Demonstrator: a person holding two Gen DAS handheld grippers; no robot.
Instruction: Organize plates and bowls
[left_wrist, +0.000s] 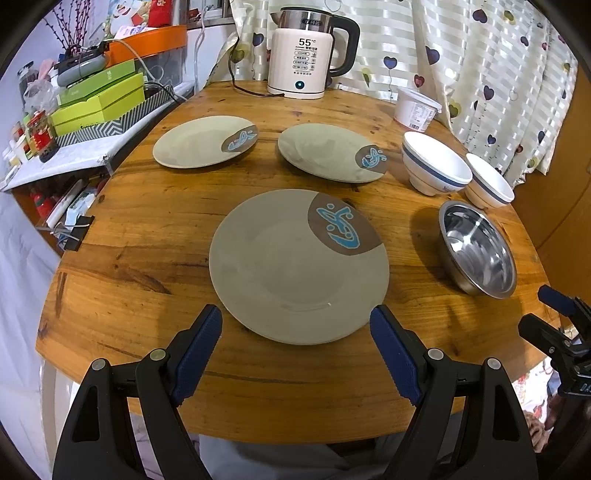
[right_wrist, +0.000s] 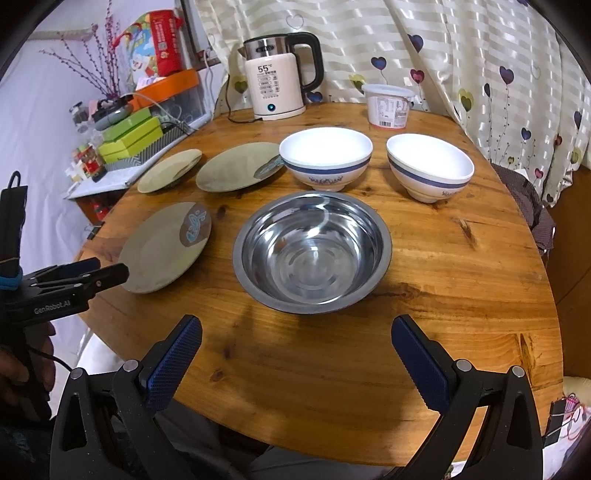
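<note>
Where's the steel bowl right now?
The steel bowl sits mid-table straight ahead of the right gripper, with the nearest plate to its left.

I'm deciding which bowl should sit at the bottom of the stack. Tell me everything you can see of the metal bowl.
The metal bowl looks like shiny stainless steel, round, wide and fairly shallow, with a flat rolled rim and faint rings on its bottom. It is empty and stands upright on the wooden table, touching nothing else. It sits nearer the table's front edge than the two white bowls, right of the nearest plate, straight ahead of the open right tongs.
</note>
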